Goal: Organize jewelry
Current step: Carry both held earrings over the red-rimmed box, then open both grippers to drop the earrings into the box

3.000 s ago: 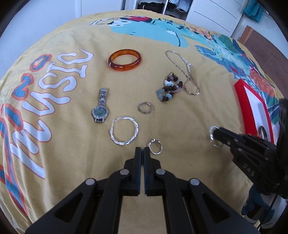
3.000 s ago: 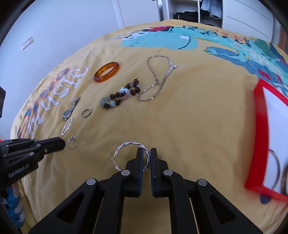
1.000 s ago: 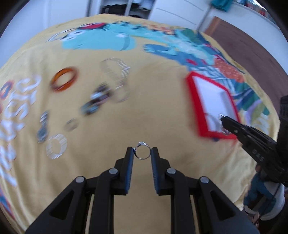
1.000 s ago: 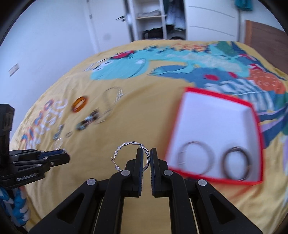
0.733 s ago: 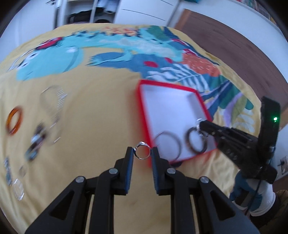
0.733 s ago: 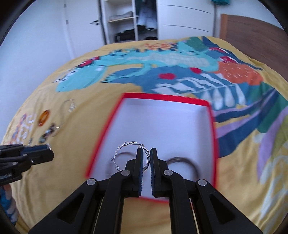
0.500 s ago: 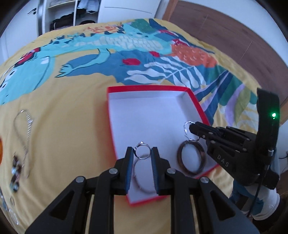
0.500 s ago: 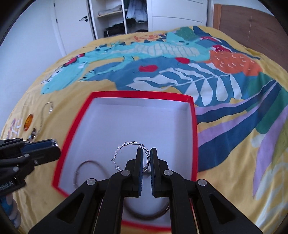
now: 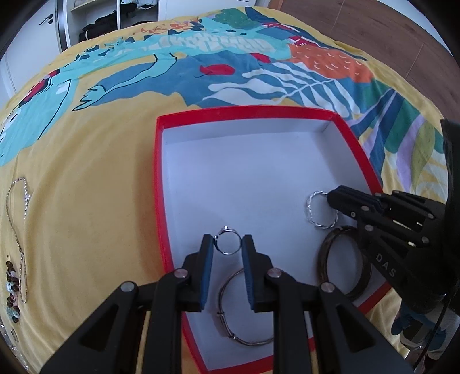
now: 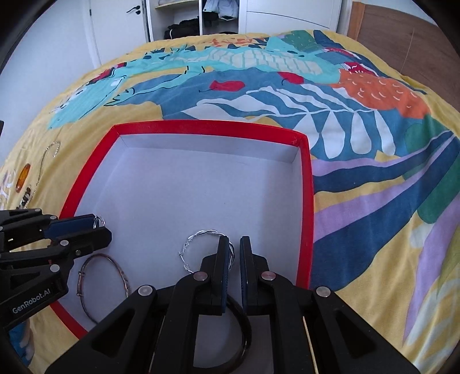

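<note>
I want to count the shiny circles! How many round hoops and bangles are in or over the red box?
4. A thin metal bangle and a dark bangle lie inside the red box. The left gripper holds a small hoop above it; the right gripper holds a twisted silver hoop.

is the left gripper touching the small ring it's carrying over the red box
Touching. The left wrist view shows the small ring pinched between both pads of the left gripper, above the red box.

I see bed w/ yellow print bedspread (image 10: 359,120); behind it white wardrobe (image 10: 198,17), open shelves w/ clothes, door left of that, wood panel (image 10: 402,34) right
</note>
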Tool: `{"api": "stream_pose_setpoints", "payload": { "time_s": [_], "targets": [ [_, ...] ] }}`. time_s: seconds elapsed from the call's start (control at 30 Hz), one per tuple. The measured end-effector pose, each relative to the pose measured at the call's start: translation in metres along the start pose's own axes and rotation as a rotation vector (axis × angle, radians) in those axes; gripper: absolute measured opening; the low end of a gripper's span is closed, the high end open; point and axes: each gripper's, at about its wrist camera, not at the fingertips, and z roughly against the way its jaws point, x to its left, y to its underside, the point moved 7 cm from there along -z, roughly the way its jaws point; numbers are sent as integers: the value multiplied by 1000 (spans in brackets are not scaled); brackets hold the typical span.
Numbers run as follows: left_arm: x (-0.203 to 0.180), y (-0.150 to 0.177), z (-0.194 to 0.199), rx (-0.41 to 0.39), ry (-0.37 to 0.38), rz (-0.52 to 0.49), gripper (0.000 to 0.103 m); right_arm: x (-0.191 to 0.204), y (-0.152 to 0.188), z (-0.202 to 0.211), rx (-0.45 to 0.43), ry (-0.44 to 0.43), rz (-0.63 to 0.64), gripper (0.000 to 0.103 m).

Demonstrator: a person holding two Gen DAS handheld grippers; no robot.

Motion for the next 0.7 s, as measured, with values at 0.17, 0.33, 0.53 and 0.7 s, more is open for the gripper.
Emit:
{"api": "stream_pose_setpoints", "payload": {
  "time_s": [0.17, 0.33, 0.53, 0.7],
  "targets": [
    [-1, 0, 5, 3, 28, 17, 20, -2, -1, 14, -27, 6, -7, 17],
    [-1, 3, 21, 2, 48, 21, 32, -12, -1, 46, -71, 16, -41, 28],
    [-4, 17, 60, -11, 74, 23, 32, -11, 9, 100, -115, 26, -61, 36],
    [10, 40, 113, -55, 43, 45, 32, 2, 22, 135, -137, 8, -95, 40]
  ]
}}
